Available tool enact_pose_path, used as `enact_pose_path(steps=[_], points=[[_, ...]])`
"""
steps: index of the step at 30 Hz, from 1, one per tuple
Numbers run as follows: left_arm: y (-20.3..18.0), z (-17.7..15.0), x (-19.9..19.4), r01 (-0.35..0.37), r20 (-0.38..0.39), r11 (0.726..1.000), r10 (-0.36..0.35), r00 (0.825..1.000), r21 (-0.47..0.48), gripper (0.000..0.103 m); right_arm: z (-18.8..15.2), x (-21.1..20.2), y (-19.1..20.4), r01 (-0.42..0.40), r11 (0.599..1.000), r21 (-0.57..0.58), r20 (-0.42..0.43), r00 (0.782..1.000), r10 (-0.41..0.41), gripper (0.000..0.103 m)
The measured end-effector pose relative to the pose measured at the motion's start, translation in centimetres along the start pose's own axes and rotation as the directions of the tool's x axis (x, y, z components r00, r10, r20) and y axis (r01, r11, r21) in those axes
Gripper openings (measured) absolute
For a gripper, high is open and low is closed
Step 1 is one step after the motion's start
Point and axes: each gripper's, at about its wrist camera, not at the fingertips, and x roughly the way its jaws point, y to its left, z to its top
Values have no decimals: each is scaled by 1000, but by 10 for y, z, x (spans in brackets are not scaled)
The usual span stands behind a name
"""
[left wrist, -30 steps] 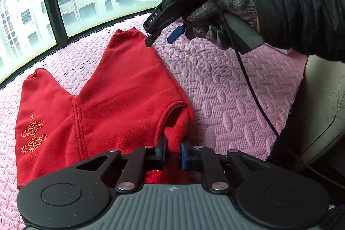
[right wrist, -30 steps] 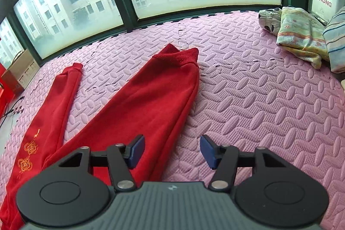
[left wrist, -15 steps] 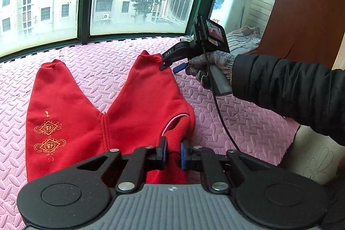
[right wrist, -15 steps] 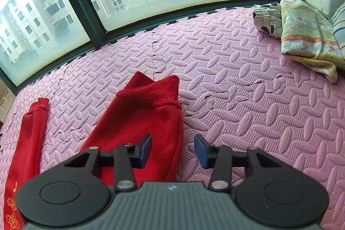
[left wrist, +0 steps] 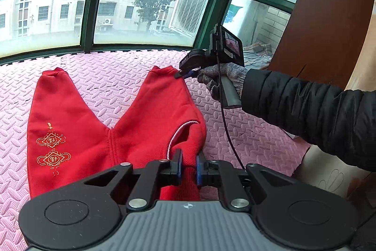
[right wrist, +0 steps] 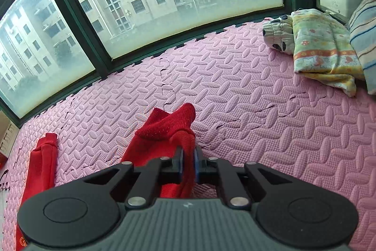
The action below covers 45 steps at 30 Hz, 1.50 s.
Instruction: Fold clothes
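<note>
Red trousers (left wrist: 77, 126) with gold embroidery on the left leg lie spread in a V on the pink foam mat (left wrist: 122, 72). My left gripper (left wrist: 187, 164) is shut on the waistband corner at the right hip. My right gripper (right wrist: 188, 162) is shut on the right side of the right leg's ribbed cuff (right wrist: 169, 124), lifting it a little. In the left wrist view the right gripper (left wrist: 182, 73) shows at that cuff, held by a gloved hand. The other leg (right wrist: 42, 164) lies at the left.
A pile of folded patterned clothes (right wrist: 322, 48) and a striped pillow (right wrist: 364, 39) sit at the far right by the window. A dark green window frame (right wrist: 98, 55) borders the mat. A brown wooden panel (left wrist: 329, 15) stands on the right.
My right gripper moved forward along the right trouser leg to its cuff and closed on it. My left gripper kept its hold on the waistband.
</note>
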Motion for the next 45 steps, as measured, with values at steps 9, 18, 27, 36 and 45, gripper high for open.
enact_pose_path(steps=[9, 18, 27, 36, 45], points=[[51, -5, -38, -34, 89, 978, 54, 995, -205, 12, 40, -20, 85, -30, 996, -81, 73, 997, 36, 8], [105, -29, -79, -53, 151, 902, 129, 980, -429, 11, 45, 19, 226, -51, 975, -217, 71, 995, 68, 8], [135, -61, -100, -71, 134, 819, 177, 975, -569, 11, -1, 76, 338, -75, 920, -384, -6, 997, 79, 8], [147, -90, -103, -95, 82, 761, 191, 978, -642, 11, -27, 100, 372, -267, 885, -381, -142, 963, 229, 16], [127, -73, -112, -46, 143, 830, 150, 978, -556, 11, -13, 63, 334, -244, 835, -493, -168, 969, 184, 21]])
